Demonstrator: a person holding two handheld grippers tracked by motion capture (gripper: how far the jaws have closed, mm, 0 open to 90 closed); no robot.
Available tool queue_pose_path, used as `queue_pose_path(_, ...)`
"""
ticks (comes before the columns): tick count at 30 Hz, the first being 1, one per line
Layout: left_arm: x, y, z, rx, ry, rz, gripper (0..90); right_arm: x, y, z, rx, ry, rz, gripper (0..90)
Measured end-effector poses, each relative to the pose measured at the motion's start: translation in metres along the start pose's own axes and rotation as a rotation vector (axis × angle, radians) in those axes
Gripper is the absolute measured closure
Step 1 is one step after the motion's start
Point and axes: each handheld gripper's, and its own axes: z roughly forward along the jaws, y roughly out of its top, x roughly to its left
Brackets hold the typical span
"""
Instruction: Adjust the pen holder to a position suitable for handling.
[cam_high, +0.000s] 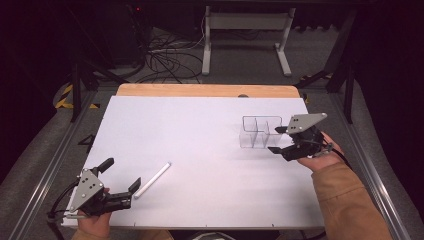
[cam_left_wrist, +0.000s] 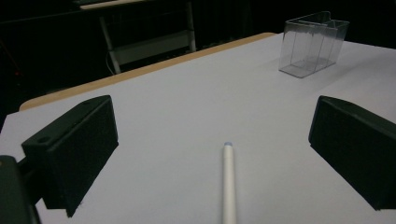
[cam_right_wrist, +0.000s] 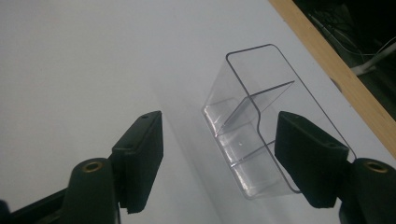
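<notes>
A thin white stick (cam_high: 152, 180) lies on the white table top (cam_high: 200, 125) at the front left. My left gripper (cam_high: 120, 174) stands open just left of it. In the left gripper view the stick (cam_left_wrist: 228, 182) points away between the wide-apart jaws of the left gripper (cam_left_wrist: 213, 119), untouched. A clear plastic box (cam_high: 260, 132) with a divider and two empty compartments stands at the right. My right gripper (cam_high: 277, 139) is open at its right end. In the right gripper view the box (cam_right_wrist: 252, 70) sits just beyond the open right gripper (cam_right_wrist: 220, 122), with one jaw overlapping its near corner.
A wooden strip (cam_high: 205, 90) runs along the table's far edge. Beyond it are a white desk frame (cam_high: 245, 37) and loose cables (cam_high: 165, 60) on the floor. Metal rails (cam_high: 50, 165) flank the table on both sides.
</notes>
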Motion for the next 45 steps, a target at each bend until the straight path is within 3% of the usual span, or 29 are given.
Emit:
queue_pose_path(13,0.001,0.000,0.000,-0.002,-0.008,-0.007,2.1,-0.022,0.020,0.022,0.134,0.029,-0.055,40.1)
queue_pose_path(17,0.001,0.000,0.000,-0.006,-0.006,-0.008,2.1,-0.025,0.021,0.026,0.134,0.030,-0.048,42.5)
queue_pose_path(28,0.001,0.000,0.000,-0.004,-0.009,-0.008,2.1,-0.033,0.023,0.050,0.222,0.058,-0.080,43.5)
queue_pose_path(45,0.001,0.000,0.001,0.000,-0.012,-0.005,2.1,-0.040,0.017,0.082,0.302,0.070,-0.117,58.8)
